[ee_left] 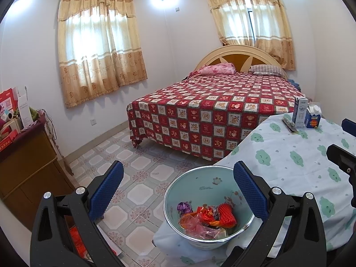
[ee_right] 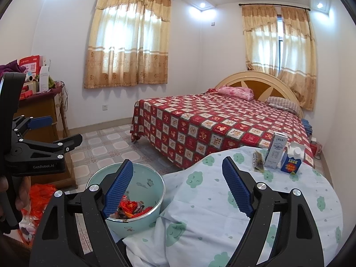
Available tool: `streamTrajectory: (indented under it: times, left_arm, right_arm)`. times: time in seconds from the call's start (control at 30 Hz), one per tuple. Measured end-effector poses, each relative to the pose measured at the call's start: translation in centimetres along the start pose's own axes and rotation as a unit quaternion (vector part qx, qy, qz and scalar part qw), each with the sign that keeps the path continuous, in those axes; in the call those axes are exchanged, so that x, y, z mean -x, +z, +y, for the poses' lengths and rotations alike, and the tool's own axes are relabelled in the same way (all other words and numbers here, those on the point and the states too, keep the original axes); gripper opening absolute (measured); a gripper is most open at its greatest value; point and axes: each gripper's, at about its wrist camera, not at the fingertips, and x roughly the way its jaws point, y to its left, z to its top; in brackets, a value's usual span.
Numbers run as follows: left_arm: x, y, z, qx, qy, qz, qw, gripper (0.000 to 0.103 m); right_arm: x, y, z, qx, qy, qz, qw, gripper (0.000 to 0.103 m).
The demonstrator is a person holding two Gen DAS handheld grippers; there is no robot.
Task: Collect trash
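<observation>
A pale green bin (ee_left: pixel 200 184) stands against the near edge of the cloud-patterned tablecloth (ee_left: pixel 289 166) and holds crumpled red, orange and purple wrappers (ee_left: pixel 207 220). My left gripper (ee_left: pixel 178 173) hovers open above the bin with nothing between its blue pads. My right gripper (ee_right: pixel 178 166) is open too, empty, over the cloth just right of the bin (ee_right: pixel 142 184). At the table's far end stand a white carton (ee_right: pixel 276 153) and a blue carton (ee_right: pixel 291 161), with a flat wrapper (ee_right: pixel 258 161) lying beside them. In the right wrist view the left gripper (ee_right: pixel 60 131) shows at the left, a hand around its handle.
A bed (ee_left: pixel 211 115) with a red checked cover fills the far side of the room. A wooden cabinet (ee_left: pixel 26 160) piled with boxes stands at the left. Orange bags (ee_right: pixel 42 195) lie on the floor by its foot. Tiled floor (ee_left: pixel 138 162) runs between bed and cabinet.
</observation>
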Motion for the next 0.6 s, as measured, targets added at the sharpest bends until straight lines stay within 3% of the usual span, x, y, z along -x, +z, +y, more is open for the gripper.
streamTrajectory:
  times: [0.6]
  left_arm:
    - [0.53,-0.08,-0.62,-0.015,0.004,-0.003,0.9999,0.097]
  right_arm:
    - [0.82,-0.01,-0.34,-0.003,-0.008,-0.010,1.000,0.082]
